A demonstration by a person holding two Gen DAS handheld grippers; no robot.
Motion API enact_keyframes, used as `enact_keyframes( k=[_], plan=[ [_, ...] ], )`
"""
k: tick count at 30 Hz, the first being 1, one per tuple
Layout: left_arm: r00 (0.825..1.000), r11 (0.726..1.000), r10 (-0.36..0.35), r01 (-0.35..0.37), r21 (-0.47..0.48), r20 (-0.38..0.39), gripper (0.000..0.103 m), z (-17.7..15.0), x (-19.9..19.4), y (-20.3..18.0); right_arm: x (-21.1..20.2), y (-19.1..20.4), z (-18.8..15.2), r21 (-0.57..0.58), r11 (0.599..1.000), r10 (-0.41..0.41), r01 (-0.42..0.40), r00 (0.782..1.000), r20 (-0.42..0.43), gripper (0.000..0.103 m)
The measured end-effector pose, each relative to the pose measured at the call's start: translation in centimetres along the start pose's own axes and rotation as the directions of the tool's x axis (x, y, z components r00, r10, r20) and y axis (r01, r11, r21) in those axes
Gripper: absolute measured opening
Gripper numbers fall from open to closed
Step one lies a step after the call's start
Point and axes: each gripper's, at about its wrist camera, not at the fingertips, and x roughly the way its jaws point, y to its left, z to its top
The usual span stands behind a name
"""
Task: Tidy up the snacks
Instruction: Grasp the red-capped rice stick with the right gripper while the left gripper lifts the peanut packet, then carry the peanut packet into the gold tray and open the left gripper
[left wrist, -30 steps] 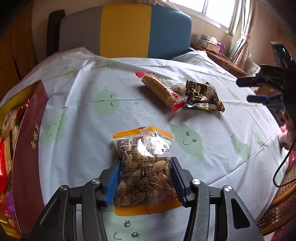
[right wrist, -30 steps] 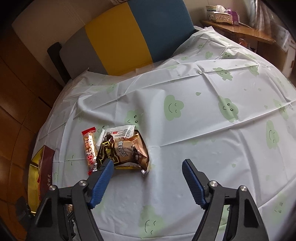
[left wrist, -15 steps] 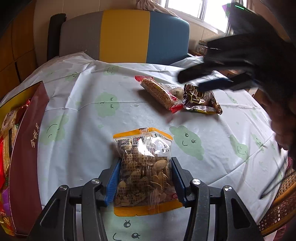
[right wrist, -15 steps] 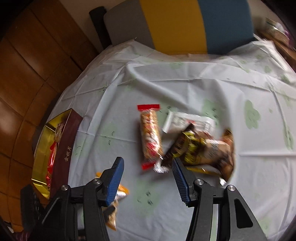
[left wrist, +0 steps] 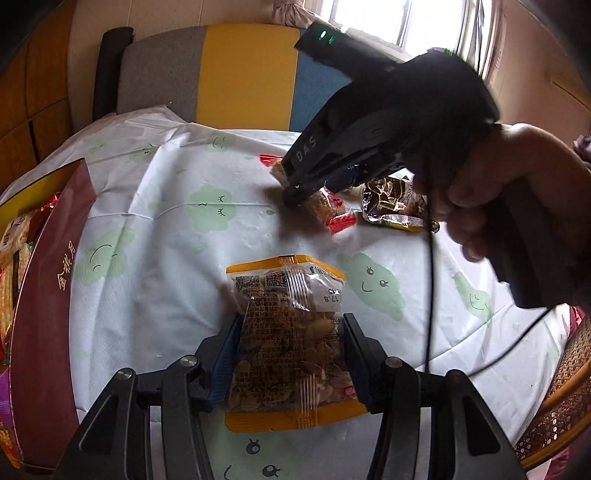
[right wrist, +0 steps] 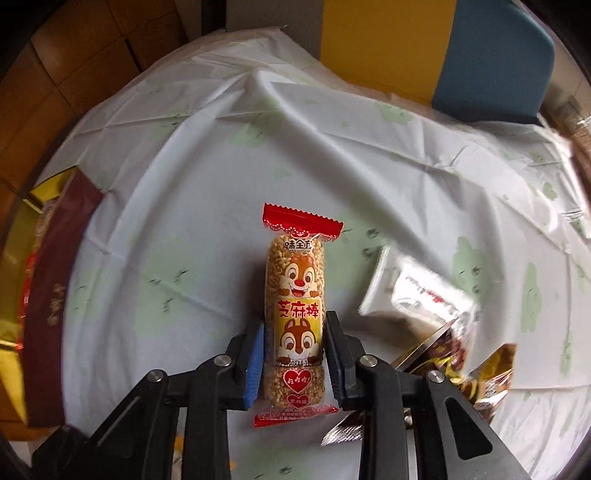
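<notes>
Both grippers grip snacks near the gift box: left gripper clamps the seed packet, right gripper, jaws just closing, squeezes the sesame bar.

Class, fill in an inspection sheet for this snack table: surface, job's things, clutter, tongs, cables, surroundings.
Surface: white cloth with green clouds.
Job's things: seed bag; sesame bar; brown packet; white packet; gift box holding snacks.
Clutter: nothing seen.
Tongs: left tongs flank the seed bag; right tongs have just been closing on the sesame bar.
Cables: black cable hangs from the right hand.
Surroundings: striped chair, window.
</notes>
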Motion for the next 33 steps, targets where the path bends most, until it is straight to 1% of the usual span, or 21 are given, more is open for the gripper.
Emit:
enact_keyframes(
  k=[1,3,5,8,12,14,16,19,20,23,28,33],
  plan=[
    [1.000,1.000,0.001,-0.001,0.001,0.001,0.055,0.0,0.0,0.0,-0.6,0.4,-0.3,-0.022,1.000,0.009,-0.009,1.000,0.007,0.030],
    [1.000,1.000,0.000,0.000,0.000,0.003,0.055,-0.1,-0.1,0.0,-1.9,0.8,-1.3,-0.044,0.997,0.062,-0.061,0.998,0.009,0.030],
    [1.000,1.000,0.000,0.000,0.000,0.004,0.055,-0.1,-0.1,0.0,-3.1,0.8,-2.5,-0.064,0.995,0.080,-0.079,0.997,0.016,0.031],
    [1.000,1.000,0.002,-0.002,0.004,0.009,0.055,-0.2,-0.2,-0.1,-4.3,0.3,-5.2,-0.064,0.992,0.114,-0.113,0.994,0.003,0.031],
    [1.000,1.000,0.005,-0.005,0.006,0.011,0.055,-0.3,-0.3,-0.2,-4.3,-1.6,-9.3,-0.042,0.993,0.110,-0.112,0.993,-0.048,0.031],
    [1.000,1.000,0.013,-0.013,0.012,0.014,0.055,-0.3,-0.3,-0.3,-3.7,-2.4,-11.3,-0.036,0.995,0.090,-0.094,0.992,-0.085,0.031],
    [1.000,1.000,0.016,-0.016,0.005,0.011,0.055,-0.3,-0.3,-0.4,-4.1,-2.8,-12.8,-0.040,0.995,0.092,-0.094,0.994,-0.058,0.031],
    [1.000,1.000,0.020,-0.020,0.003,0.003,0.055,-0.1,-0.2,-0.3,-4.1,-2.6,-13.6,-0.061,0.995,0.072,-0.075,0.996,-0.043,0.031],
    [1.000,1.000,0.022,-0.022,0.004,0.000,0.055,-0.1,-0.2,-0.3,-4.1,-2.4,-13.8,-0.071,0.995,0.064,-0.066,0.997,-0.037,0.033],
    [1.000,1.000,0.027,-0.027,0.010,-0.012,0.055,0.0,-0.2,-0.4,-4.1,-1.3,-14.4,-0.120,0.992,0.030,-0.032,0.999,-0.019,0.034],
    [0.998,0.999,0.033,-0.032,0.021,-0.044,0.053,0.7,0.3,-0.5,-4.1,-1.2,-15.0,-0.133,0.990,0.034,-0.035,0.999,-0.005,0.034],
    [0.996,1.000,0.015,-0.016,-0.014,-0.085,0.049,1.2,0.2,-0.2,-4.0,-0.6,-15.2,-0.183,0.983,0.004,-0.003,1.000,0.006,0.034]
  ],
)
